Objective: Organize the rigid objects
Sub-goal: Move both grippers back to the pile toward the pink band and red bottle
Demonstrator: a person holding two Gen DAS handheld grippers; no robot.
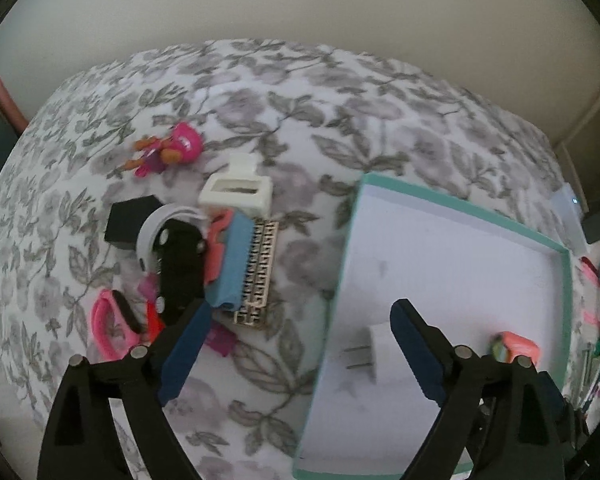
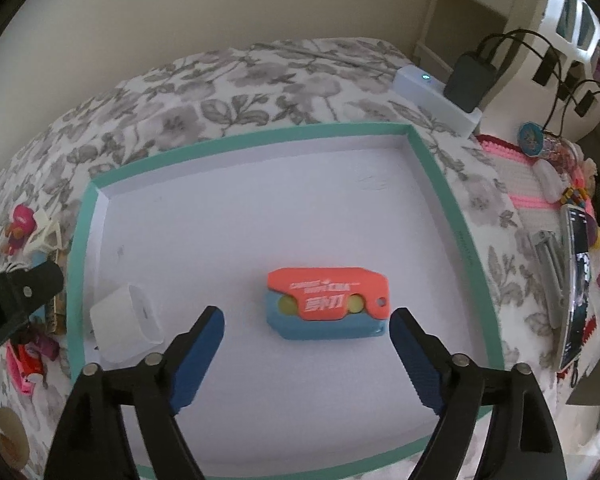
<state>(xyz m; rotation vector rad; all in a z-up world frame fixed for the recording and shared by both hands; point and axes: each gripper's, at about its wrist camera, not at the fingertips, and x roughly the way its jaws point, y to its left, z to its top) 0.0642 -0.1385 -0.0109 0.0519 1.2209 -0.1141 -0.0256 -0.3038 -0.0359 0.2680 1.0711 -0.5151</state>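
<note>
Both the left tool and right tool gape empty; the orange-blue toy in the tray looks light, stiff, best pinched across its long sides.

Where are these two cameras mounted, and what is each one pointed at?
Left wrist: rides on the left tongs, looking down along them at a toy pile beside the tray; its open blue fingers show.
Right wrist: rides on the right tongs, looking into the tray at the orange-blue toy; its open fingers show.
Shared: tray, white plug, orange-blue toy, floral bedspread.
</note>
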